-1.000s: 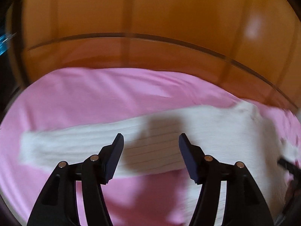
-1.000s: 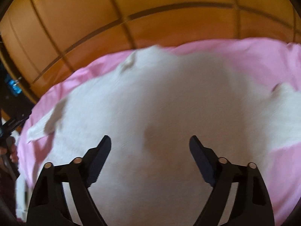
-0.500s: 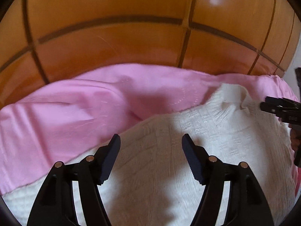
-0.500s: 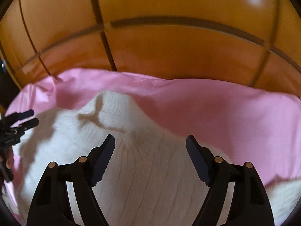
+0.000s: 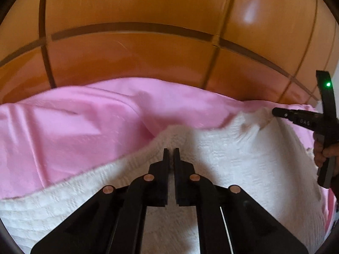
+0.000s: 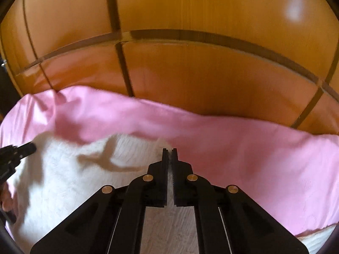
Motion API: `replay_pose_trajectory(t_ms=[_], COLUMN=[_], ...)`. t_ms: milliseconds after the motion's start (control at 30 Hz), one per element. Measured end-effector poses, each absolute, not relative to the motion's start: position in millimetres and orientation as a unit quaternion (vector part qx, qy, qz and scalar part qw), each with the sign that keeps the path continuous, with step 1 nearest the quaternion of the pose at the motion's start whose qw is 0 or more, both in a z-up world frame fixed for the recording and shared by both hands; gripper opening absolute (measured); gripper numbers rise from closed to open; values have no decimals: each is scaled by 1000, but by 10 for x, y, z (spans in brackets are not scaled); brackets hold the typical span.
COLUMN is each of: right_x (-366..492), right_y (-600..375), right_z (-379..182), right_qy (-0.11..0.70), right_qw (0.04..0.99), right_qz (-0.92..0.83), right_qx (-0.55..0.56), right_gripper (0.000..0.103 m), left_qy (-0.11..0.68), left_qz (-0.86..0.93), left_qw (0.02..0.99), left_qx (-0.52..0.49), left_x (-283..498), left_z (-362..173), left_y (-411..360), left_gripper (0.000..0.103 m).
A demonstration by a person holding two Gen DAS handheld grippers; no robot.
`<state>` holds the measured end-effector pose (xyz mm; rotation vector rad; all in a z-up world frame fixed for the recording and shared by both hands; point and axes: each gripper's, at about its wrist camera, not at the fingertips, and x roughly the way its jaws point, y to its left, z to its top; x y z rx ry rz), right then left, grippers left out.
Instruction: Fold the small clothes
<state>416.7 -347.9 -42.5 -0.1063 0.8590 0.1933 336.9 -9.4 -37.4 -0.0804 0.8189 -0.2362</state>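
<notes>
White knitted cloth, a small sweater (image 5: 243, 165) by the look of it, lies spread on a pink sheet (image 5: 70, 131) in front of glossy orange-brown wood panels (image 5: 131, 63). A second ago both tools stood wide above the garment; now each has come to the far edge of the knit and snapped narrow on it. The left tool (image 5: 170, 150) pinches the fuzzy upper hem, where a small ridge of fabric rises between the pads. The right tool (image 6: 168, 150) is clamped the same way, with a sliver of white knit showing in the slit between its pads; from the left wrist view its black tip bites a puckered corner of the sweater, and a hand (image 5: 326, 154) grips its handle. So the approach appears done, and both far corners seem held, which reads as readiness to lift and draw that edge over for a fold.

The knit is thick, ribbed and soft, its edge woolly and slightly curled; it should drape heavily and cling a little to the sheet. The sheet is smooth, faintly shiny and creased in shallow folds. The panels behind are hard and lacquered, split by dark grooves.
</notes>
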Motion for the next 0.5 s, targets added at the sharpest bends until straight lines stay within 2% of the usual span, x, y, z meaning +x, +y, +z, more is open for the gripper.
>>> replay_pose_trajectory(t_ms=[233,267,333,367,400,467,500], right_x=[4405,4362,4241,4119,4008,3732,3566], right_y=[-3462,-3495,-3581,-3649,-3685,-3771,-3797], right_z=[-712,-692,-602,-530,-482,-421,-433], right_qy=[449,443,427,416,406,398,404], right_qw=[890,893,901,906,911,913,909], right_qz=[70,74,77,76,76,92,103], right_qx=[-44,-36,-20,-5,0,13,21], right_gripper=[2,2,21,49,62,62,62], left_qy=[445,441,437,432,427,411,405], left_qz=[-64,-57,-61,-53,-45,-49,-59], left_qw=[893,896,897,900,903,910,912], left_qx=[-10,-3,-10,-9,-5,-22,-36], left_x=[3561,3513,3416,3370,3306,3093,2988], left_z=[-679,-651,-570,-536,-487,-369,-336], left_y=[-215,-228,-187,-170,-153,-78,-67], left_gripper=[4,9,13,13,12,12,15])
